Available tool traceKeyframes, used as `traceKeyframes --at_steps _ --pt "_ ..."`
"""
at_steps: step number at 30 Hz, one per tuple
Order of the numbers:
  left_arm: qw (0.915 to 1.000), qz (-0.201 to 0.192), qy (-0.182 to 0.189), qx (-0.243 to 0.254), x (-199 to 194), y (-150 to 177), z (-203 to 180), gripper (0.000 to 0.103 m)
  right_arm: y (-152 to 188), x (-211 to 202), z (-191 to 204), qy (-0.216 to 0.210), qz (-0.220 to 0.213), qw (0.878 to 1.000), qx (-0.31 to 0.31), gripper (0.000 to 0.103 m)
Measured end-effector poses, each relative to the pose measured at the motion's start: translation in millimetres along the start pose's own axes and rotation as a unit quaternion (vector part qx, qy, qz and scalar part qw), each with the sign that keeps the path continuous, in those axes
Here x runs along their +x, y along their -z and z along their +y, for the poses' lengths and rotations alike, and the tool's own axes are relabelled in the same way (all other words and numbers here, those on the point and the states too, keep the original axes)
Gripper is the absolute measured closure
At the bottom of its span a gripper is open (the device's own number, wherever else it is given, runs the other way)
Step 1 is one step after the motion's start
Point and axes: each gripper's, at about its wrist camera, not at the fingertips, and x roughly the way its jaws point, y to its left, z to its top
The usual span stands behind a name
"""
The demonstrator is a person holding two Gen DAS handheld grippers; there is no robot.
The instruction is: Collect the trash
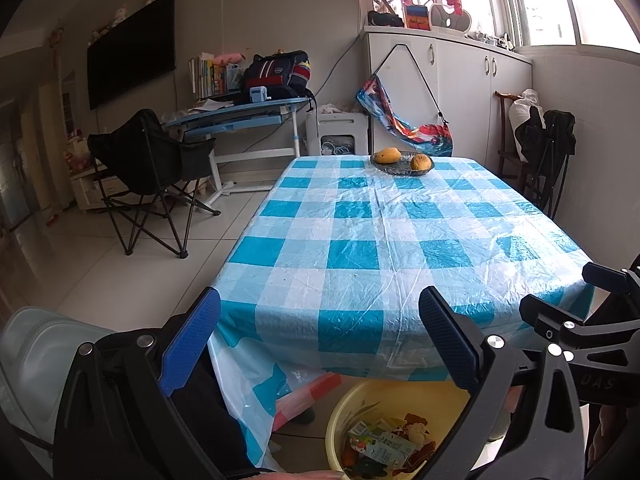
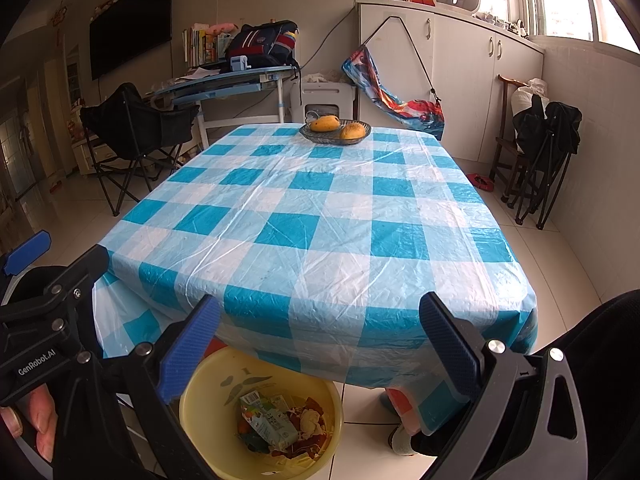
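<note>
The left gripper (image 1: 320, 340) and right gripper (image 2: 320, 344) are both being held with blue pads spread wide and nothing between them, side by side at the near edge of the table. Directly below and just ahead of both, a yellow bin (image 2: 208, 408) is standing on the tiled floor, partly tucked under the overhang of the blue checked tablecloth (image 2: 320, 216). Trash (image 2: 276, 424) is lying in the bin: a printed carton, crumpled paper and reddish-brown scraps, loosely heaped with no clear long axis. The bin is sitting below the right gripper's left pad, and below the left gripper's right pad, so neither is judged clearly nearer. On the tabletop only a glass fruit dish (image 2: 335, 133) holding two yellow-orange fruits is being seen, at the far end, well apart from both grippers. No loose trash is being seen on the cloth, so collection is judged largely finished.
</note>
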Motion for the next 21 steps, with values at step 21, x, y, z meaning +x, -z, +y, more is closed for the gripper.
traceKeyframes --at_steps 21 --pt "1.0000 -0.005 -0.001 0.007 0.6 -1.3 0.5 0.007 1.0 0.7 0.1 0.000 0.000 1.000 -0.001 0.007"
